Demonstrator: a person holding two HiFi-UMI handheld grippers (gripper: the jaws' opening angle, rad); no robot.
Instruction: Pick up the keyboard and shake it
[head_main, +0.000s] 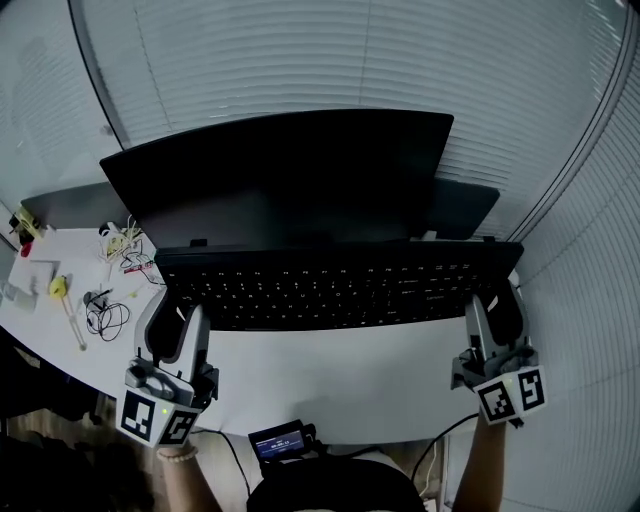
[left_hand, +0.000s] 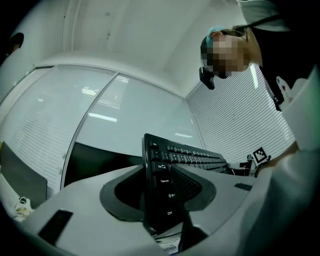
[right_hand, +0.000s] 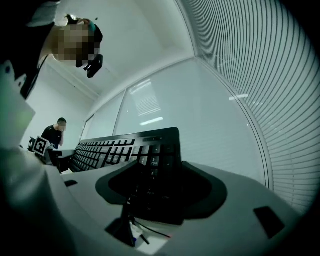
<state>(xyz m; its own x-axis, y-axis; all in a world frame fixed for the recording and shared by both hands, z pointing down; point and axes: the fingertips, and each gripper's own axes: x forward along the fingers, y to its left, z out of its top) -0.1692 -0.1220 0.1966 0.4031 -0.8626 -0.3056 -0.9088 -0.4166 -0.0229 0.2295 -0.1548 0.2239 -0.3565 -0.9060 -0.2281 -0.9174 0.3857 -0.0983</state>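
Head view gave us the black keyboard stretched level across the middle of the frame, held off the white counter by both tools. Our left tool came in from 7 o'clock and had the keyboard's left end between its jaws. Our right tool came in from 4 o'clock and had the right end the same way. At 12 o'clock from the keyboard stood a dark monitor, its lower edge hidden behind the key rows. Beyond it we saw pale slatted blinds. At 9 o'clock from the keyboard a tangle of cables and some small bits lay on the counter, well apart from both tools.

Left gripper view showed us the jaws closed on the keyboard's short end, pressing on it from either side. The Caps Lock and Ctrl keys sat right between them, and the key rows ran away towards 2 o'clock. The marker cube of the right tool showed at the far end, near 3 o'clock.

Right gripper view showed us the same grip mirrored. The jaws were clamped on the number-pad end and the keys ran off towards 9 o'clock. A person stood in the distance at 9 o'clock, too small for us to tell more.
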